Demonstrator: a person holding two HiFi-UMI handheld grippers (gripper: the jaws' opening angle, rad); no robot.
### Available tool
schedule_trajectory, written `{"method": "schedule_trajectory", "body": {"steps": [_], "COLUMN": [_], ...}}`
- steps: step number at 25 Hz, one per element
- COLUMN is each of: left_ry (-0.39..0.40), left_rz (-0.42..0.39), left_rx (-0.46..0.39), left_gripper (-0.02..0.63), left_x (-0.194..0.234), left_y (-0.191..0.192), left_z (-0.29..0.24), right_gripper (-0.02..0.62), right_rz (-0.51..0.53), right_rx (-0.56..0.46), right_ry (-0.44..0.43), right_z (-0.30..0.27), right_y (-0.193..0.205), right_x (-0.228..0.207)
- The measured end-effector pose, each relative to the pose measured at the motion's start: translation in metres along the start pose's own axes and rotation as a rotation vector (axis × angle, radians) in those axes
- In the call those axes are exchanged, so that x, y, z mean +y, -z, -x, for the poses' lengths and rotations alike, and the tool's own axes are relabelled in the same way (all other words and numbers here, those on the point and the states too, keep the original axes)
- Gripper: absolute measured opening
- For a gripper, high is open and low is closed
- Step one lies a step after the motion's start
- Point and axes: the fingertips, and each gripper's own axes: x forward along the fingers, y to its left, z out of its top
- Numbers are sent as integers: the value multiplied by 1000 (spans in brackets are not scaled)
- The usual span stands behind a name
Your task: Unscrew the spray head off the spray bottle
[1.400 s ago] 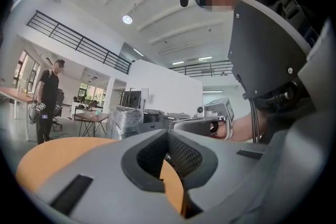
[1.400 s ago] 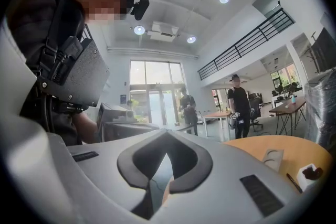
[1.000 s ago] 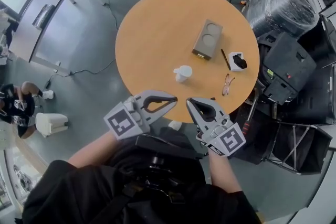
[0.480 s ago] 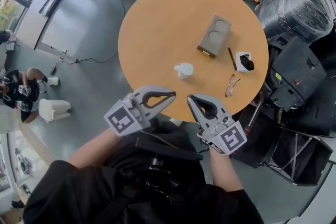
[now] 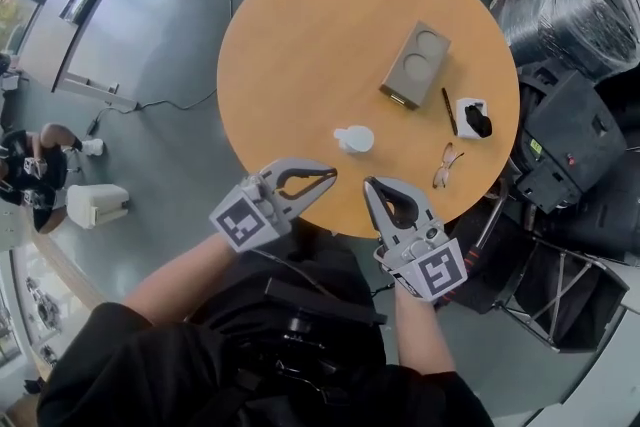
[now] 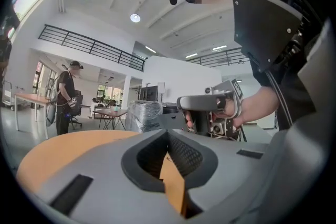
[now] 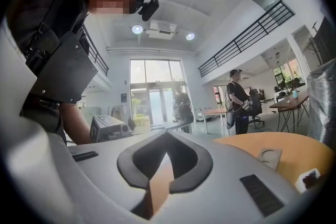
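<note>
The white spray bottle (image 5: 351,139) stands on the round orange table (image 5: 300,45), toward its near edge, and I see it from above with its head on. My left gripper (image 5: 332,174) hovers shut over the table's near rim, a little short of the bottle and to its left. My right gripper (image 5: 369,184) is shut too, just right of the left one and nearer to me. Neither touches the bottle. In the left gripper view the jaws (image 6: 168,135) meet with nothing between them, and the same holds in the right gripper view (image 7: 167,140).
A grey two-cup carrier (image 5: 415,65), a pen (image 5: 448,111), a white box with a black item (image 5: 473,118) and glasses (image 5: 443,165) lie on the table's right side. Black cases (image 5: 565,145) and a plastic-wrapped bundle (image 5: 575,0) crowd the floor at right.
The head view has shifted, so the table sits higher in frame. Both grippers stay shut and side by side, now slightly closer to the table's near edge.
</note>
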Motion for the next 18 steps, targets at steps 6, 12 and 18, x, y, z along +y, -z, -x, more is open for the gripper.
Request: {"method": "schedule_trajectory", "body": {"steps": [6, 12, 18], "left_ry": [-3, -36, -74], "left_rz": [5, -5, 36], "left_rx": [11, 41, 118], "left_gripper": [8, 11, 104], "left_x": [45, 75, 93], "left_y": [68, 153, 246], "left_z": [-14, -31, -50], "right_gripper": [0, 0, 0], "right_rz": [8, -17, -42], "right_rx": [14, 35, 63], "right_ry": [32, 45, 66], "right_z": [-21, -32, -35], "right_y": [46, 119, 179], "right_x": [-26, -52, -68]}}
